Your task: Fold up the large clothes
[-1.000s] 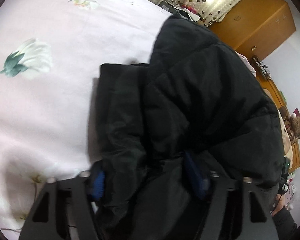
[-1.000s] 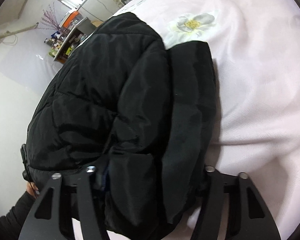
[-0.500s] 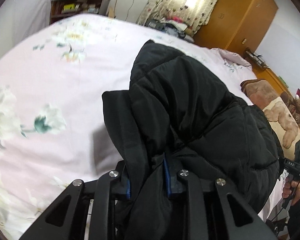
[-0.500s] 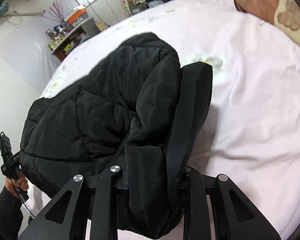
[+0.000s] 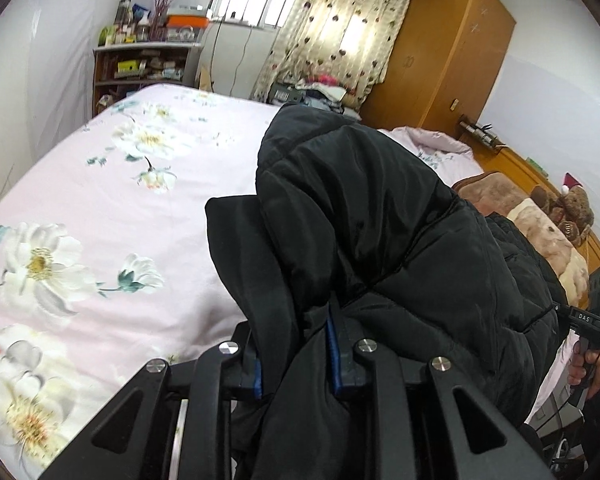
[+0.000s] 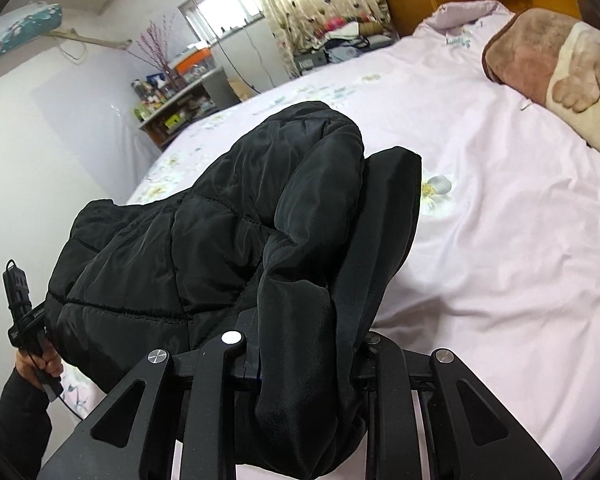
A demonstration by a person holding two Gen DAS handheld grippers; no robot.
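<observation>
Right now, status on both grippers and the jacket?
Left gripper shut on jacket. Right gripper shut on its other edge. Jacket bunched, hanging above the bed. Nothing in the way.

**Colours and patterns noted**

Quilted puffer jacket (image 5: pixel 400 240): plain black, slight sheen. Bed sheet (image 5: pixel 140 200): pale pink, printed with white flowers and teal leaves. Curtain (image 5: pixel 340 28): cream, dark heart-shaped spots. Wooden wardrobe (image 5: pixel 452 52): orange-brown. Plush blanket (image 6: pixel 548 60): brown and cream. Gripper pads (image 5: pixel 332 348): blue-edged.
</observation>
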